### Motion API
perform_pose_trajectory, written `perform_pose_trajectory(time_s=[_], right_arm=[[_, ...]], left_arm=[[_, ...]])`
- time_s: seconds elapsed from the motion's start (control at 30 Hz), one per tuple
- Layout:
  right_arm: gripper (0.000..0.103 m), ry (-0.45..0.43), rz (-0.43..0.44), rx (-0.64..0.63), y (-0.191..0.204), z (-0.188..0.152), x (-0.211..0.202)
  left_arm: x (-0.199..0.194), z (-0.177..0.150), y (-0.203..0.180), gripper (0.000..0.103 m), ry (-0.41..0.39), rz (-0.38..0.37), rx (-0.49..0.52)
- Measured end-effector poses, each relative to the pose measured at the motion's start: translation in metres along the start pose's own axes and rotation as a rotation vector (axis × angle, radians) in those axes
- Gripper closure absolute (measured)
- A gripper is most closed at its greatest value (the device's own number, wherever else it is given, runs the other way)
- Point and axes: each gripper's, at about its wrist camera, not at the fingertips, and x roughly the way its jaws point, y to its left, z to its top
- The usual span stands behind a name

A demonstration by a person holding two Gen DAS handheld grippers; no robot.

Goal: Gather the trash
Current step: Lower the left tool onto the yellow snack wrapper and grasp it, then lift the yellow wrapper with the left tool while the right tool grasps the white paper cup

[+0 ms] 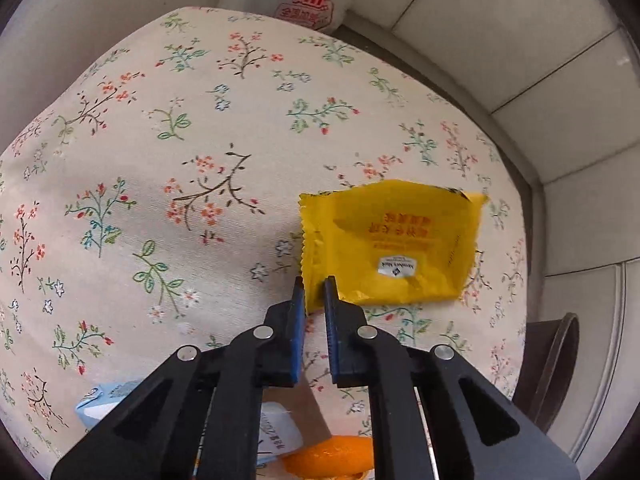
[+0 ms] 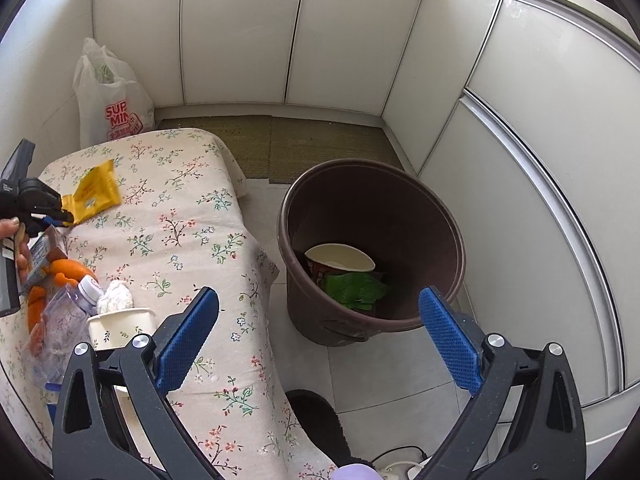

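Where jaws pinch, yellow wrapper [image 1: 384, 240] corner hidden

yellow wrapper [image 1: 390, 242]: 1 | paper cup [image 2: 120, 326]: 1 | plastic bottle [image 2: 66, 320]: 1 | crumpled tissue [image 2: 115, 297]: 1 | brown bin [image 2: 372, 252]: 1 | white plastic bag [image 2: 110, 100]: 1 | grippers: 2

Open floor [image 2: 384, 376] between table edge [image 2: 256, 248] and bin [image 2: 372, 248].

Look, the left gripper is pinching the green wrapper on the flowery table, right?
Not quite: the wrapper the left gripper pinches on the flowery table is yellow, as the left wrist view shows. The green wrapper lies in the brown bin.
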Motion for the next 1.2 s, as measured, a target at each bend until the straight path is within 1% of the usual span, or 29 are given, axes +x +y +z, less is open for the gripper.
perform_pose_trajectory(time_s=[0.07, 0.13, 0.2, 0.37, 0.47, 0.63, 0.77, 0.87, 0.97, 1.03, 1.1, 1.2], right_arm=[[0.007, 0.003, 0.008, 0.002, -0.001, -0.001, 0.0], [0.007, 0.007, 0.008, 0.006, -0.003, -0.002, 0.001], [0.007, 0.012, 0.008, 0.015, -0.007, -0.003, 0.002], [0.007, 0.017, 0.02, 0.033, -0.012, -0.004, 0.001], [0.007, 0.019, 0.032, 0.032, -0.01, -0.004, 0.001], [0.007, 0.025, 0.087, 0.038, -0.002, -0.004, -0.001], [0.007, 0.037, 0.177, 0.052, 0.007, -0.005, 0.002], [0.007, 0.104, 0.267, 0.076, 0.02, -0.007, 0.013], [0.007, 0.206, 0.396, 0.131, 0.035, -0.013, 0.031], [0.007, 0.245, 0.459, 0.149, 0.046, -0.017, 0.039], [0.007, 0.257, 0.468, 0.119, 0.061, -0.021, 0.046], [0.007, 0.265, 0.49, 0.01, 0.086, -0.029, 0.05]], left_arm=[[-0.006, -0.003, -0.007, 0.098, -0.019, -0.035, 0.012], [-0.012, -0.007, -0.016, 0.099, -0.044, -0.053, 0.031], [-0.018, -0.008, -0.024, 0.099, -0.064, -0.072, 0.058], [-0.04, -0.019, -0.036, 0.1, -0.104, -0.129, 0.085], [-0.054, -0.026, -0.036, 0.1, -0.139, -0.14, 0.113], [-0.087, -0.042, -0.033, 0.1, -0.205, -0.133, 0.165], [-0.121, -0.063, -0.026, 0.1, -0.276, -0.139, 0.207], [-0.146, -0.08, -0.016, 0.1, -0.311, -0.163, 0.232], [-0.171, -0.099, -0.008, 0.1, -0.351, -0.183, 0.263], [-0.187, -0.113, -0.002, 0.1, -0.373, -0.207, 0.281], [-0.198, -0.123, 0.006, 0.1, -0.381, -0.241, 0.285], [-0.21, -0.139, 0.017, 0.1, -0.39, -0.28, 0.287]])
